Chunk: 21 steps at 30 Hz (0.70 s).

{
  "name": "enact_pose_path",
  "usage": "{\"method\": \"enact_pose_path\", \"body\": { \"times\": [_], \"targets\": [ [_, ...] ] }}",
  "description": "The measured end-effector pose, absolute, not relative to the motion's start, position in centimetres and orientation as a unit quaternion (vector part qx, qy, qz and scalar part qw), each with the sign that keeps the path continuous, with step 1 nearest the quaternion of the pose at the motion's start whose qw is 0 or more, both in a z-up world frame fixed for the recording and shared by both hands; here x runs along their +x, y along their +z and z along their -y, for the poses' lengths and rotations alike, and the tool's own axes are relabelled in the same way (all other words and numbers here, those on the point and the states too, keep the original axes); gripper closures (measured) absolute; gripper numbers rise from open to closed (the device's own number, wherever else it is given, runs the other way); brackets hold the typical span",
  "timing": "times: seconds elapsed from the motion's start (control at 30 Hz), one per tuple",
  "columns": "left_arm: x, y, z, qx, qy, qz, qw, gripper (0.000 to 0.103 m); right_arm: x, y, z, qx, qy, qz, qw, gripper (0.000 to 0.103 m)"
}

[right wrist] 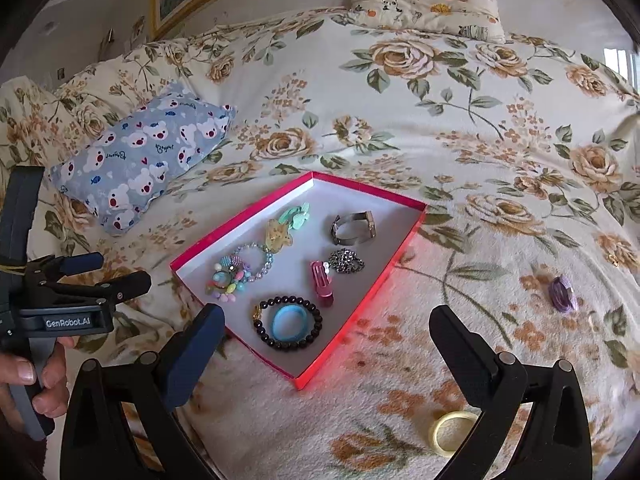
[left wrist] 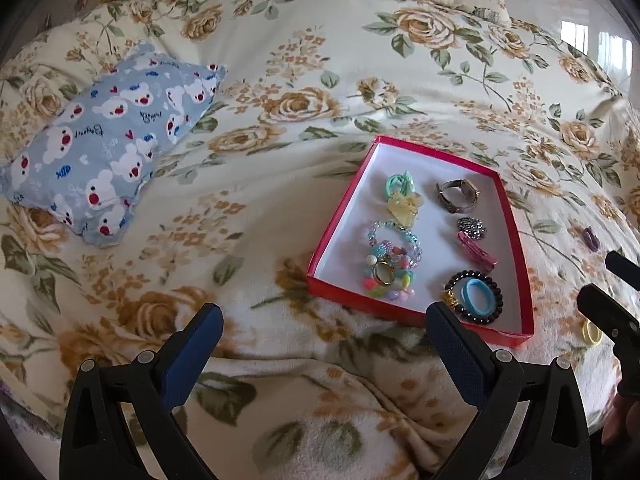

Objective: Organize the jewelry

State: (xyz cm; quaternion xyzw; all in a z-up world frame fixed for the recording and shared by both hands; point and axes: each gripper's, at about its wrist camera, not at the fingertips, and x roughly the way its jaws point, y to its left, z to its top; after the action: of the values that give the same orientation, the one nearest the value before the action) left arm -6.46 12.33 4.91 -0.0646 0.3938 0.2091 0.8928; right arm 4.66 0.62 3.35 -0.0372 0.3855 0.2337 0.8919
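I'm looking down on a bed covered by a cream floral blanket (right wrist: 460,128), with a gold picture frame (right wrist: 192,4) on the wall beyond it. Taking the red box (right wrist: 348,332) as my landmark: a blue bear-print pillow (right wrist: 144,156) lies well off to its left, and a panda-print pillow (right wrist: 424,4) sits far behind it at the head of the bed.

The box is open, white inside, and resting flat on the blanket. In it I see a black bead bracelet (right wrist: 288,322) at the near end with a blue hair tie (right wrist: 290,323) lying inside its loop. Behind those are a pink hair clip (right wrist: 321,284) and a dark metal chain (right wrist: 346,261); a metal watch band (right wrist: 354,224) is toward the far end. Along the box's left wall lies a cluster of pastel bead bracelets (right wrist: 236,272), then a yellow clip (right wrist: 278,234) and a mint hair tie (right wrist: 298,214).

Outside the box, on the blanket to its right, a purple hair tie (right wrist: 563,293) lies well apart, and a yellow hair tie (right wrist: 452,432) lies near its closest corner.

My right gripper (right wrist: 326,340) has its fingers spread wide, holding nothing; the yellow tie sits just beside the right-hand finger, partly hidden by it. My left gripper (left wrist: 324,332) is likewise wide apart and empty, hovering at the near left of the box, with its right-hand finger overlapping the near wall in view.
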Motion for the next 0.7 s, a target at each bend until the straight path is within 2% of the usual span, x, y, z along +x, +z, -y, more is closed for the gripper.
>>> {"method": "enact_pose_path", "body": {
  "times": [0.27, 0.7],
  "targets": [
    [-7.1, 4.7, -10.5, -0.024, 0.216, -0.397, 0.892, 0.001, 4.7, 2.2, -1.0, -0.046, 0.226, -0.4, 0.887, 0.0],
    [-7.3, 4.7, -10.5, -0.018, 0.223, -0.388, 0.894, 0.001, 4.3, 2.1, -1.6, -0.066, 0.217, -0.39, 0.893, 0.0]
  ]
}}
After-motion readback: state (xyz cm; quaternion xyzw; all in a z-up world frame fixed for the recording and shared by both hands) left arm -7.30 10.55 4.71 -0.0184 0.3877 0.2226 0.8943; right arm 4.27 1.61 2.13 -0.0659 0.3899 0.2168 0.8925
